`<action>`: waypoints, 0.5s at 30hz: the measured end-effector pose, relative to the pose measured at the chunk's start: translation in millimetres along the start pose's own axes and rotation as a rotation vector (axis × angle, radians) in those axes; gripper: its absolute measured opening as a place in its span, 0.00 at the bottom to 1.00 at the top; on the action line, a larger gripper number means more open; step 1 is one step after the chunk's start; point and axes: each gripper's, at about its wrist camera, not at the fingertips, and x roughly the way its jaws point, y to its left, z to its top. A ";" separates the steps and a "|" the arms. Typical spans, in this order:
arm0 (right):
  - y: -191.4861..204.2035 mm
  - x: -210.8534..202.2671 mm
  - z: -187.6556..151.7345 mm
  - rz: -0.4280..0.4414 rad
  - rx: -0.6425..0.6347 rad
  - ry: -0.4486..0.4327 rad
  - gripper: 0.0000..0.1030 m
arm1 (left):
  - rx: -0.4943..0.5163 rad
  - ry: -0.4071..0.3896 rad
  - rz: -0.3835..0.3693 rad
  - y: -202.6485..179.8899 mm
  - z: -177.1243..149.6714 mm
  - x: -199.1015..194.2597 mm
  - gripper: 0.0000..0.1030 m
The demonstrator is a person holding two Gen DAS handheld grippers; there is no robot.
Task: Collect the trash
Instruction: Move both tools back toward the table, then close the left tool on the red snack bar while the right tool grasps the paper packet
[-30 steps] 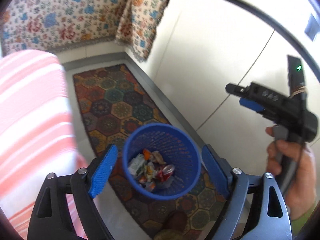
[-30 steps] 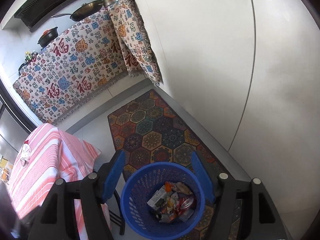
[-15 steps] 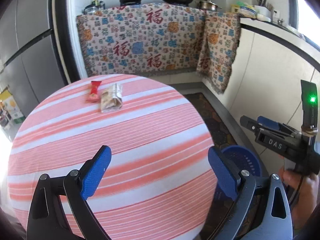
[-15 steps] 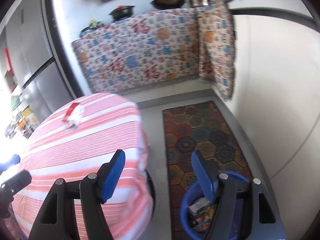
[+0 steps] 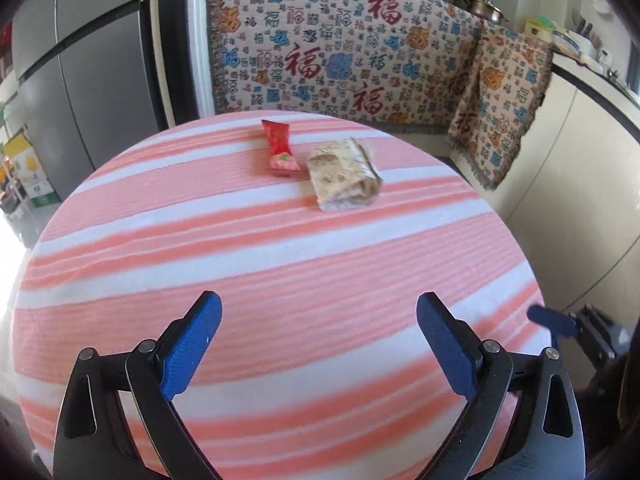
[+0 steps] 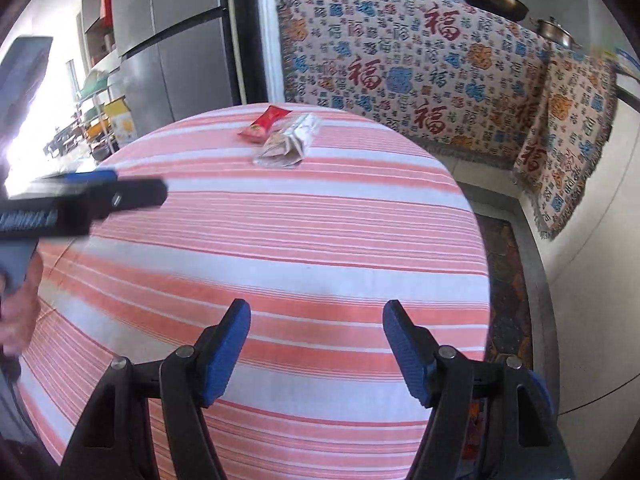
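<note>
A red snack wrapper (image 5: pixel 280 148) and a crumpled beige wrapper (image 5: pixel 344 174) lie side by side on the far part of a round table with a pink-and-white striped cloth (image 5: pixel 280 264). Both also show in the right wrist view: the red wrapper (image 6: pixel 264 123) and the beige wrapper (image 6: pixel 290 142). My left gripper (image 5: pixel 318 344) is open and empty over the near part of the table. My right gripper (image 6: pixel 316 344) is open and empty, over the table's near right side. The right gripper's body (image 5: pixel 576 328) shows at the right edge of the left wrist view.
A patterned cloth (image 5: pixel 360 60) covers the counter behind the table, with pans on top. A grey fridge (image 5: pixel 80 80) stands at the left. A patterned rug (image 6: pixel 508 280) lies on the floor to the right of the table. The left gripper's body (image 6: pixel 72 204) shows at left in the right wrist view.
Both grippers have swung up and left from the blue trash basket on the floor to face the table. The wrappers now look nearer. Both stay open.
</note>
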 end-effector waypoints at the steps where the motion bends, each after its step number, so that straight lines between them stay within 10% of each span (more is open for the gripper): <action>1: 5.3 3.1 -0.4 0.000 -0.017 0.006 0.68 | -0.015 -0.001 -0.015 9.3 14.4 8.5 0.95; 9: 15.7 15.4 3.8 -0.002 -0.048 0.007 0.68 | -0.117 0.015 -0.022 30.4 127.5 114.4 0.87; 15: -5.0 18.8 7.3 -0.006 -0.013 0.004 0.68 | -0.156 0.106 0.017 38.0 151.3 194.2 0.77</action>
